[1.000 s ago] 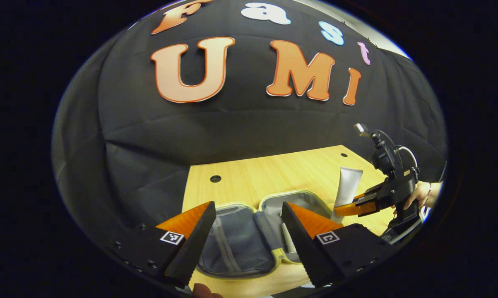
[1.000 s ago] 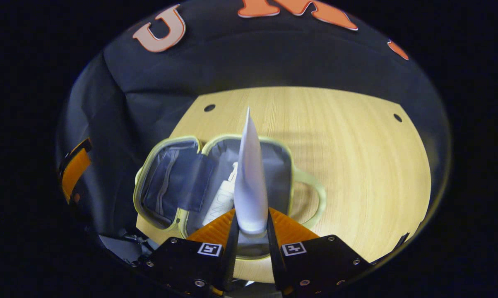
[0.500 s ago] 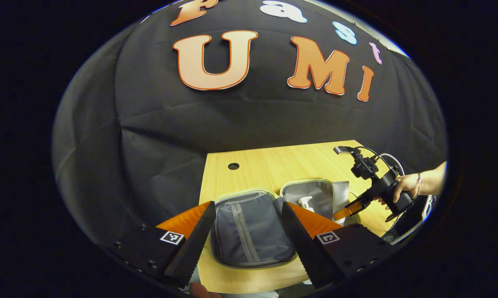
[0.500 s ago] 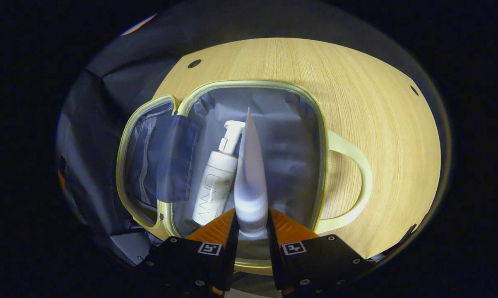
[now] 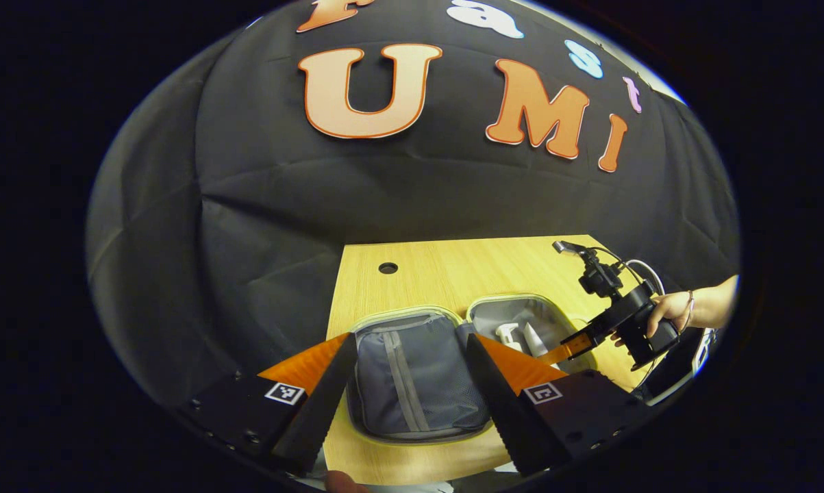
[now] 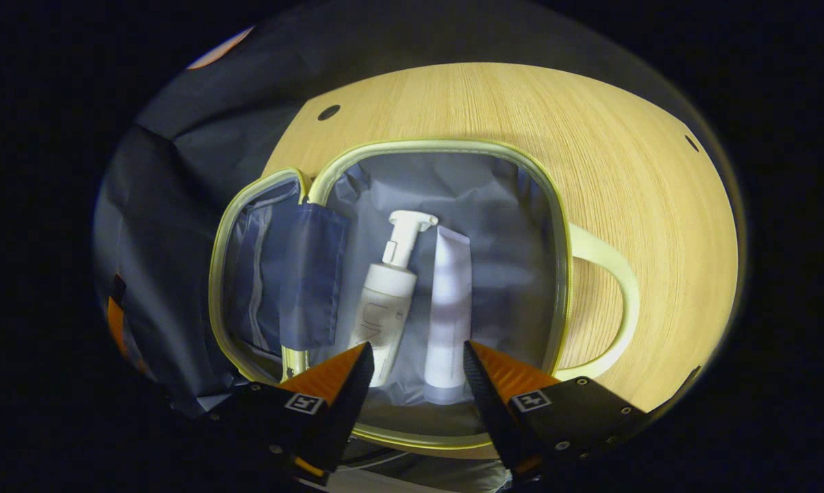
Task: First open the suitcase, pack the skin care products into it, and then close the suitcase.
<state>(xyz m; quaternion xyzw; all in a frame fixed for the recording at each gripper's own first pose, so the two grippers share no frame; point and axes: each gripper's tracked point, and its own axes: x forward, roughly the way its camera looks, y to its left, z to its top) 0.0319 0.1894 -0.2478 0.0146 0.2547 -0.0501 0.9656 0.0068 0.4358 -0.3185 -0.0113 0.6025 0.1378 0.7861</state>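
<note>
The small grey suitcase (image 6: 548, 205) with a pale yellow-green zip rim lies open on the wooden table. A white pump bottle (image 6: 388, 305) and a white tube (image 6: 449, 301) lie side by side in its right half. My right gripper (image 6: 415, 356) hovers open just above the tube's cap end, touching nothing. The left gripper view has the lid half with its grey mesh pocket (image 5: 412, 370) between the fingers of my left gripper (image 5: 408, 380), which is open and empty. Farther right there, the right gripper (image 5: 562, 346) hangs over the suitcase's other half (image 5: 514, 318), held by a hand (image 5: 668, 311).
The suitcase's pale carry handle (image 6: 617, 301) sticks out to the right over the table (image 6: 624, 171). Round holes (image 6: 328, 111) mark the table's far corners. Black cloth hangs behind the table and past its left edge.
My right gripper lowered the tube into the suitcase beside the pump bottle, then opened and let it go. The left gripper has stayed open, shifting slightly.
</note>
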